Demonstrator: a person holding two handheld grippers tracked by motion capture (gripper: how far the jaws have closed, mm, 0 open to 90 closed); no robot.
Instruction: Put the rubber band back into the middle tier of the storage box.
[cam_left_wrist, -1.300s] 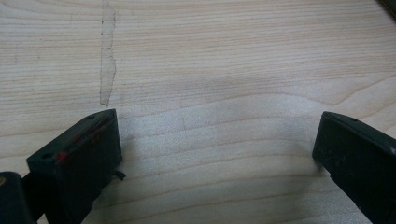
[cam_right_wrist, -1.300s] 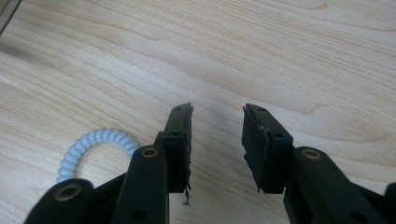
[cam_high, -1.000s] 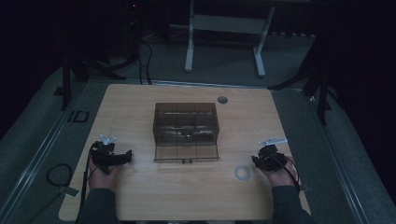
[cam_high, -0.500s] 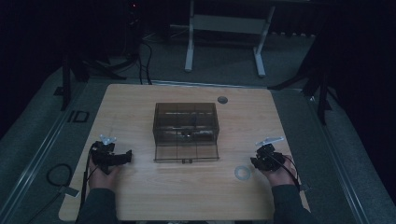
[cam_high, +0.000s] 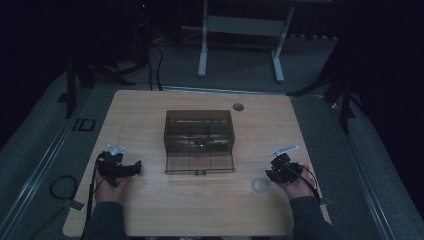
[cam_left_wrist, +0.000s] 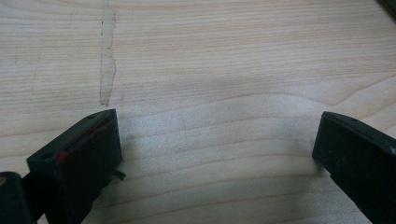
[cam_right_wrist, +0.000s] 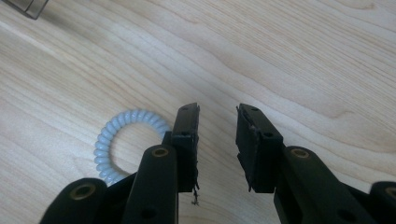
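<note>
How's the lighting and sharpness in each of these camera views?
High view: dim, dark surroundings, the box murky. Left gripper view: bright, wood grain of the table sharp, soft shadow. Right gripper view: bright, the coil hair tie crisp.

Your left gripper (cam_high: 134, 169) sits near the table's (cam_high: 200, 215) left edge, your right gripper (cam_high: 270, 174) near its right edge. Between them, at the table's middle, stands the compartmented box (cam_high: 199, 141). The coiled ring (cam_high: 259, 185) lies on the table just beside your right gripper, toward the near edge. A small round disc (cam_high: 238, 106) lies behind the box, near the far edge.
</note>
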